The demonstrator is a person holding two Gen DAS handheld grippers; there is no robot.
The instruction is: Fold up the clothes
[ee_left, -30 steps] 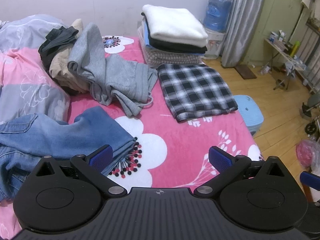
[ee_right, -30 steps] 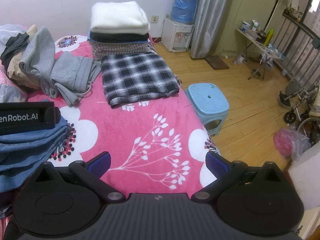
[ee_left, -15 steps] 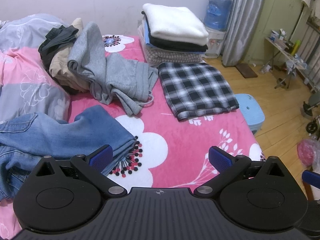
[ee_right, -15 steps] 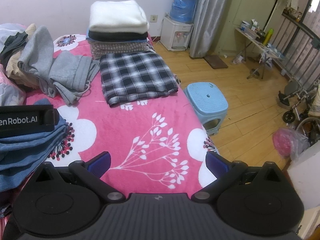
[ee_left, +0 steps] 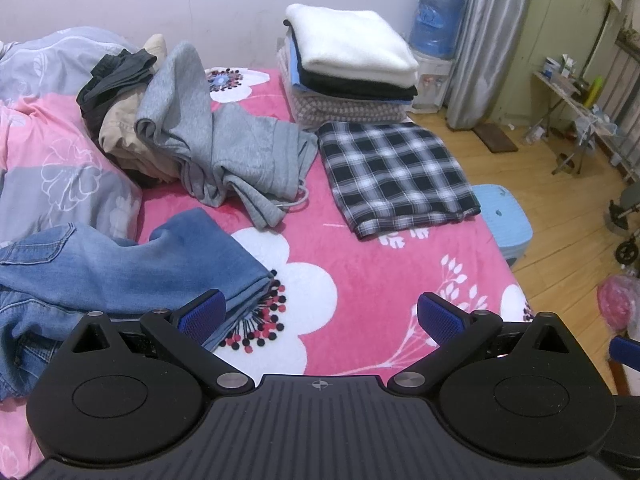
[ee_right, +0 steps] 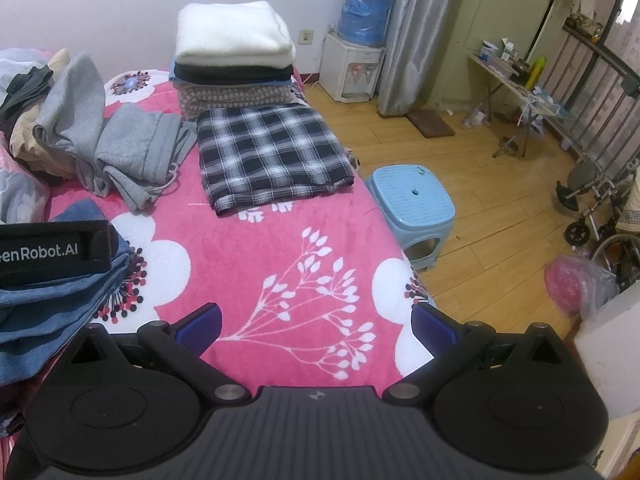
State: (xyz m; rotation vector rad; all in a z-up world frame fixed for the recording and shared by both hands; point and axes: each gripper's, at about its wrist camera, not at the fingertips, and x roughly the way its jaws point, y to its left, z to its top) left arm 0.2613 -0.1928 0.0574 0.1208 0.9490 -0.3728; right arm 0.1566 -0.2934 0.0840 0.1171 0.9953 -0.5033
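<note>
Across the pink floral bedspread (ee_left: 360, 272) I am seeing jeans (ee_left: 120, 264) lying at nine o'clock, plaid shirt (ee_left: 396, 172) at one; left gripper (ee_left: 320, 316) and right gripper (ee_right: 316, 324) are both gaping wide, empty.

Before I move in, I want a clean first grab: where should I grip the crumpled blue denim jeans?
Probably take the blue denim jeans by the layered leg hem nearest the open left gripper, coming from the bed's open pink middle. That end lies flat and free, while the far end is bunched.
</note>
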